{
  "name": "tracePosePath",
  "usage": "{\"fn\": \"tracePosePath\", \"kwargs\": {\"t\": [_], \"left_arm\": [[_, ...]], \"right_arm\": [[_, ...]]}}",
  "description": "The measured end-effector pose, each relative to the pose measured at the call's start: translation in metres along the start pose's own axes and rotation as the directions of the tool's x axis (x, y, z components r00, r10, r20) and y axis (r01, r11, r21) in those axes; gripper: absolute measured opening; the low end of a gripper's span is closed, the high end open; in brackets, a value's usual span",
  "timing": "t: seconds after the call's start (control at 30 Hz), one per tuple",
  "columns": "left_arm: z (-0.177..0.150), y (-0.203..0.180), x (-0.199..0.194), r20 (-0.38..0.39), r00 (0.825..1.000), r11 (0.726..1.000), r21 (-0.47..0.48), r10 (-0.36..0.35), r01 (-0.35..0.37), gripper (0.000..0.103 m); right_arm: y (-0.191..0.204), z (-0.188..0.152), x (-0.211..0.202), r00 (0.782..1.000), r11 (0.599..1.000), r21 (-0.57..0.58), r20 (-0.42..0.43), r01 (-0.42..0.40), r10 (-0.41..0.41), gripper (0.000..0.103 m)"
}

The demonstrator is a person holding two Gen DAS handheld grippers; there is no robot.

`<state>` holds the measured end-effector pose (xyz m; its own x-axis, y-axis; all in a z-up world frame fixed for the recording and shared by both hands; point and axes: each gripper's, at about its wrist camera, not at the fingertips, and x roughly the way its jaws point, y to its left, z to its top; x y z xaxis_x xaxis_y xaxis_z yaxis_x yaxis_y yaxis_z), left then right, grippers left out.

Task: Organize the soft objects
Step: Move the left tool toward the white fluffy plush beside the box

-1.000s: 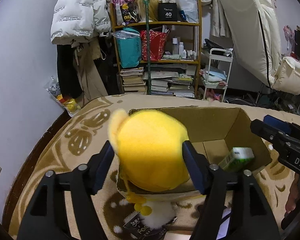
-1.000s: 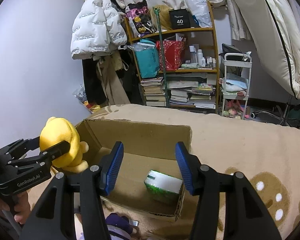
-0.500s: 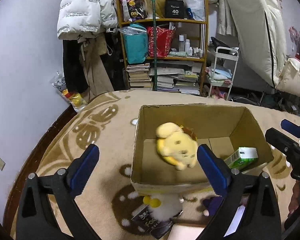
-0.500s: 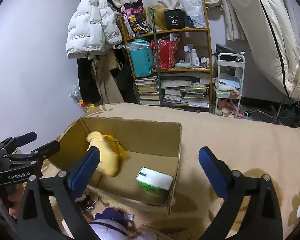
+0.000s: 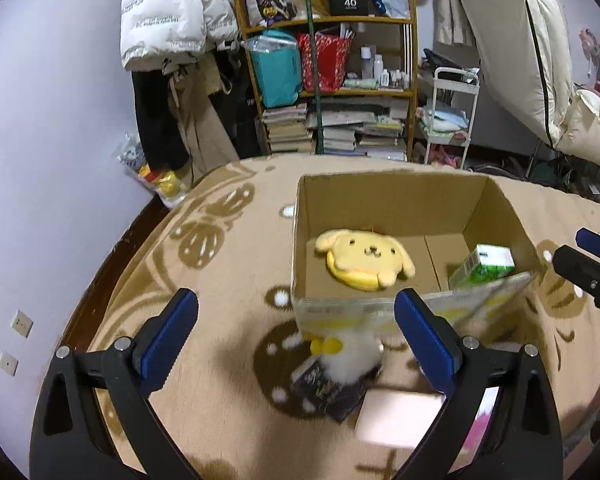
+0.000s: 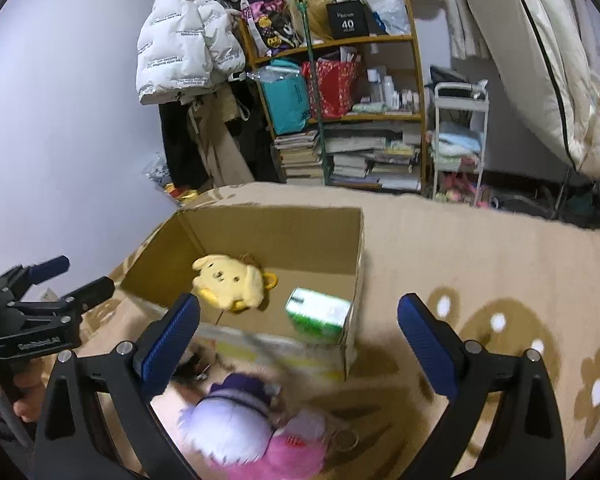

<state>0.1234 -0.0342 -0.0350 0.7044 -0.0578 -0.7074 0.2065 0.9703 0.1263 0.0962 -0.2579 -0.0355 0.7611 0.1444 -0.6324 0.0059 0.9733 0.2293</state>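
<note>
Now the yellow dog plush [image 5: 364, 258] lies in the cardboard box [image 5: 388, 200]; both tongs, left [image 5: 296, 340] and right [image 6: 300, 340], gape empty. Next, the right should descend squarely over the purple-haired plush [image 6: 236, 424].

Even, moderately bright indoor light casts only soft shadows without glare, both fisheye views bow straight lines and darken toward black corners, the shelf [image 5: 332, 80] is sharp, and motion blur smears the near cardboard box [image 5: 384, 312] wall and the purple-pink plush [image 6: 252, 428].
</note>
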Motion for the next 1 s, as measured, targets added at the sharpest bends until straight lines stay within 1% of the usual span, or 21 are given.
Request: {"fn": "tracePosePath", "kwargs": {"t": [0.1,0.27,0.43,0.6,0.73,0.8,0.93,1.0], "left_arm": [[-0.006,0.003,-0.005,-0.022,1.000,1.000,-0.001,0.005,-0.005,0.098],[-0.015,0.003,-0.014,-0.052,0.999,1.000,0.015,0.009,-0.008,0.098],[-0.027,0.004,-0.015,-0.090,0.996,1.000,0.013,0.007,-0.006,0.098],[-0.032,0.000,-0.012,-0.105,0.994,0.999,0.029,0.016,-0.013,0.098],[-0.033,-0.001,-0.005,-0.124,0.992,0.999,0.033,0.017,-0.013,0.098],[-0.032,-0.001,0.000,-0.137,0.990,0.999,0.033,0.018,-0.013,0.098],[-0.034,-0.003,0.010,-0.161,0.987,0.999,0.041,0.021,-0.015,0.098],[-0.034,-0.006,0.015,-0.172,0.985,0.999,0.052,0.025,-0.016,0.098]], "right_arm": [[0.000,-0.005,-0.007,1.000,1.000,-0.005,-0.018,0.016,-0.016,0.103],[-0.003,-0.018,-0.013,0.998,1.000,0.024,-0.058,0.012,-0.010,0.103],[-0.002,-0.029,-0.013,0.994,1.000,0.022,-0.108,0.022,-0.019,0.103],[-0.001,-0.038,-0.009,0.988,0.999,0.035,-0.155,0.023,-0.017,0.103],[-0.001,-0.046,0.003,0.978,0.999,0.046,-0.206,0.023,-0.013,0.102],[-0.002,-0.048,0.009,0.973,0.998,0.053,-0.231,0.025,-0.012,0.098],[-0.006,-0.056,0.022,0.958,0.996,0.076,-0.287,0.037,-0.014,0.096],[-0.009,-0.060,0.029,0.949,0.995,0.094,-0.317,0.033,-0.001,0.094]]}}
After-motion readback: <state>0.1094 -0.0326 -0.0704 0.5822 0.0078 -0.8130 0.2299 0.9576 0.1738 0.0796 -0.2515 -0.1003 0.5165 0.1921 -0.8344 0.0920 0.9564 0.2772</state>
